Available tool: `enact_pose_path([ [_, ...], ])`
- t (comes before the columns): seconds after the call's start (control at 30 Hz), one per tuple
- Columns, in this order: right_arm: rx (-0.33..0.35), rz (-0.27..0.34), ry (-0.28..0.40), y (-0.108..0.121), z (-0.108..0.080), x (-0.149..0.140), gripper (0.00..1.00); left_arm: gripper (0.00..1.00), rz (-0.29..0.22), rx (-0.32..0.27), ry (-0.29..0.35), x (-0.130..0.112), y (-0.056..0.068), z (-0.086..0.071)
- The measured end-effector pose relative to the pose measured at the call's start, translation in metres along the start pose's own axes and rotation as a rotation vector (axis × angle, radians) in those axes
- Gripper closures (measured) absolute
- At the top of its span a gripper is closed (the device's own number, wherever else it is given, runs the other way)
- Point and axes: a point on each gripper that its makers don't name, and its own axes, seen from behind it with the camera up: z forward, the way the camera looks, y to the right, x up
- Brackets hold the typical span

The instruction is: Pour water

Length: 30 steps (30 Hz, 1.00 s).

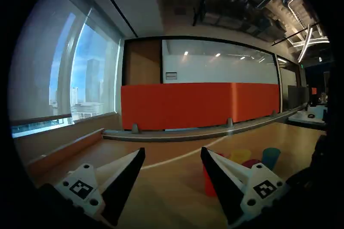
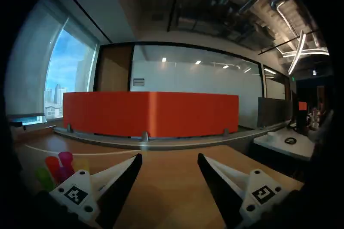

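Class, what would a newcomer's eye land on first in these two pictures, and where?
The bright orange partition stretching across beyond the far edge of the wooden table. Next, the coloured cups clustered on the table, at the right in the left gripper view and at the lower left in the right gripper view. Then the big window at left, with city towers.

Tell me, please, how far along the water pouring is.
Nothing looks done yet. The left gripper and right gripper are both open and empty over the table; the cups stand apart from both. Grasping a cup and pouring remain.
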Motion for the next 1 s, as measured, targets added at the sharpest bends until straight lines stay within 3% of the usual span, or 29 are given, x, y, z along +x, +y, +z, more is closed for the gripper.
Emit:
enact_pose_path([
  [0.27, -0.012, -0.015, -0.024, 0.0, 0.0, 0.0, 0.0, 0.04, 0.014, 0.024, 0.005, -0.014, -0.001, -0.002],
  [1.0, -0.039, -0.028, -0.038, 0.007, -0.004, 0.0, 0.0, 0.04, -0.014, 0.032, -0.007, -0.045, 0.008, -0.004],
])
